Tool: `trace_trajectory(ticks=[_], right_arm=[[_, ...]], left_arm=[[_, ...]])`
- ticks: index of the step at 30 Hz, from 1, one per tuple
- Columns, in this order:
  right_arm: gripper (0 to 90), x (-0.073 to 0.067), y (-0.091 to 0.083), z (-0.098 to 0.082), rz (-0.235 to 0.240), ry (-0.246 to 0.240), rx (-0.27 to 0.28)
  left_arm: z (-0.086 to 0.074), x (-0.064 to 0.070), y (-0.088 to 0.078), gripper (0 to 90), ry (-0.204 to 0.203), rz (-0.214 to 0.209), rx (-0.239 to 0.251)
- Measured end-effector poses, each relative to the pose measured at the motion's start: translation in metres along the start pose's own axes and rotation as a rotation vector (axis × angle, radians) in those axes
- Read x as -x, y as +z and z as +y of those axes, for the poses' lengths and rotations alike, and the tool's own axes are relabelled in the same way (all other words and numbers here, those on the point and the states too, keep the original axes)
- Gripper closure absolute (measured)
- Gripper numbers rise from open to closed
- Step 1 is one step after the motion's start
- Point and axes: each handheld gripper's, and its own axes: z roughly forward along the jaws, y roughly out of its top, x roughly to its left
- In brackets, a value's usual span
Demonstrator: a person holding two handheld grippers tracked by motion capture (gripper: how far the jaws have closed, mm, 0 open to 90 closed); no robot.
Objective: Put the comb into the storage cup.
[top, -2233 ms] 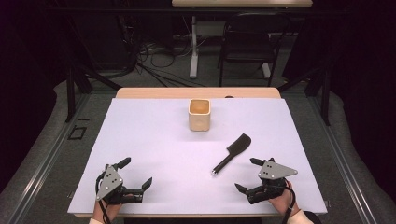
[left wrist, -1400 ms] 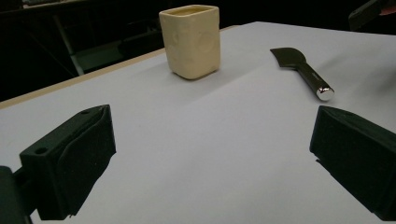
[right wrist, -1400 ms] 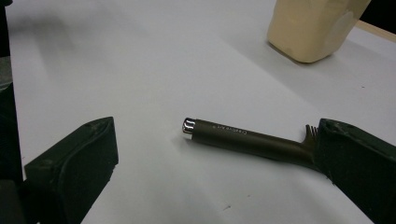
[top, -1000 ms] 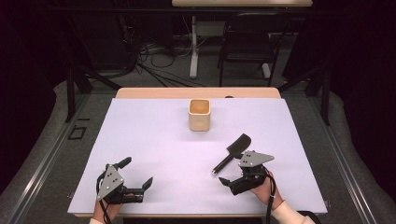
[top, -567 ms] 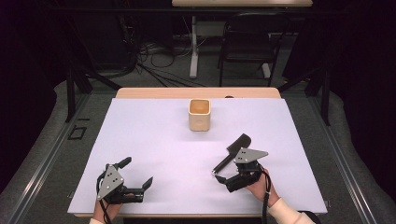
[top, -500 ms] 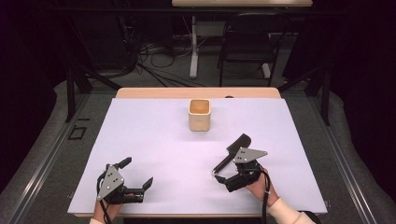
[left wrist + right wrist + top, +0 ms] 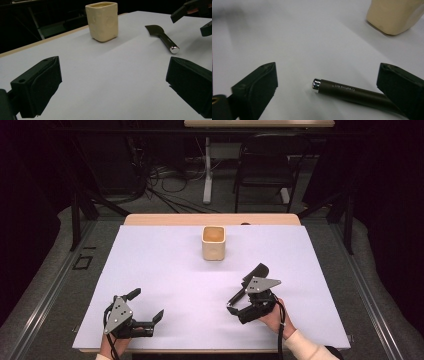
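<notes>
Right claw [image 7: 239,306] sits low over the tabletop, jaws spread wide and just now starting to close, with the chrome-capped handle end of the dark, matte spatula with a flat black blade [image 7: 352,93] lying between them but not yet pinched; pads look clear of it in the right gripper view, so nothing is grasped. Spatula [image 7: 248,282] lies flat on the right half of the surface, blade end pointing away toward the far side, handle end toward the person, probably why the claw comes at it from the near side, lined up across the handle for a side pinch. Left claw [image 7: 148,306] rests at the near left, released, jaws wide with nothing between them, parked well apart from the work, likely just waiting. Cream square ceramic cup [image 7: 213,242] stands upright near the far middle, open mouth up, likely where the spatula is meant to go. Surface is a pale lavender-white sheet [image 7: 165,265] over a wooden tabletop [image 7: 150,219], otherwise bare. Room behind is dark: grey floor, tangled cables [image 7: 170,187], a black folding chair [image 7: 264,167], table legs.
</notes>
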Motion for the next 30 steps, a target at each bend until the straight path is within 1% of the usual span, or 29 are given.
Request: trace_trajectory(ticks=[1, 2, 3, 4, 5, 6, 7, 8, 9, 10, 11, 12, 13, 16, 17, 18, 20, 21, 28, 30], right_arm=[[8.2, 0.000, 0.001, 0.000, 0.003, -0.005, -0.003], [15.0, 0.001, 0.002, 0.000, -0.001, -0.009, -0.007], [15.0, 0.001, 0.002, 0.000, -0.001, -0.009, -0.007], [18.3, 0.001, 0.002, 0.000, -0.002, -0.014, -0.010], [27.3, 0.001, 0.003, 0.000, -0.010, -0.023, -0.019], [27.3, 0.001, 0.003, 0.000, -0.010, -0.023, -0.019], [35.9, 0.002, 0.005, -0.001, -0.004, -0.028, -0.029], [35.9, 0.002, 0.005, -0.001, -0.004, -0.028, -0.029], [42.6, 0.002, 0.006, -0.001, -0.004, -0.028, -0.035], [53.2, 0.001, 0.007, -0.001, -0.006, -0.040, -0.051], [53.2, 0.001, 0.007, -0.001, -0.006, -0.040, -0.051], [61.7, 0.001, 0.009, -0.001, -0.015, -0.041, -0.064], [61.7, 0.001, 0.009, -0.001, -0.015, -0.041, -0.064], [71.2, 0.001, 0.012, -0.001, -0.026, -0.044, -0.074], [76.8, 0.002, 0.013, -0.001, -0.031, -0.051, -0.079], [76.8, 0.002, 0.013, -0.001, -0.031, -0.051, -0.079], [80.3, 0.002, 0.015, -0.001, -0.039, -0.057, -0.080], [83.5, 0.002, 0.016, 0.000, -0.049, -0.065, -0.079], [88.2, 0.002, 0.022, 0.004, -0.065, -0.082, -0.090], [89.4, 0.002, 0.024, 0.005, -0.069, -0.093, -0.092]], left_arm=[[0.000, 0.000, 0.000, 0.2, 0.002, 0.000, -0.001], [0.000, 0.000, 0.000, 0.1, 0.002, 0.000, -0.001], [0.000, 0.000, 0.000, 0.1, 0.002, 0.001, -0.002], [0.000, -0.001, 0.000, 0.2, -0.001, 0.001, 0.000], [0.000, -0.001, 0.000, 0.2, -0.001, 0.000, 0.001], [0.000, 0.000, 0.000, 0.2, -0.001, 0.000, 0.000], [0.000, 0.001, 0.001, 0.2, 0.005, -0.002, -0.006], [0.000, 0.001, 0.001, 0.2, 0.005, -0.002, -0.006], [0.000, 0.001, 0.001, 0.2, 0.006, -0.004, -0.006], [0.000, 0.001, 0.000, 0.2, 0.004, -0.001, -0.004], [0.000, 0.000, 0.000, 0.2, 0.005, 0.000, -0.002], [0.000, 0.000, 0.001, 0.2, 0.000, 0.000, -0.003], [0.000, 0.000, 0.001, 0.2, 0.003, -0.001, -0.006], [0.000, 0.000, 0.001, 0.3, 0.004, -0.004, -0.008], [0.000, 0.000, 0.002, 0.4, 0.003, -0.005, -0.007], [0.000, 0.000, 0.002, 0.4, 0.003, -0.005, -0.008], [0.000, 0.001, 0.002, 0.4, 0.008, -0.006, -0.013], [0.000, 0.001, 0.002, 0.4, 0.008, -0.006, -0.014], [0.000, 0.001, 0.002, 0.4, 0.009, -0.011, -0.016], [0.000, 0.001, 0.002, 0.4, 0.006, -0.006, -0.011]])
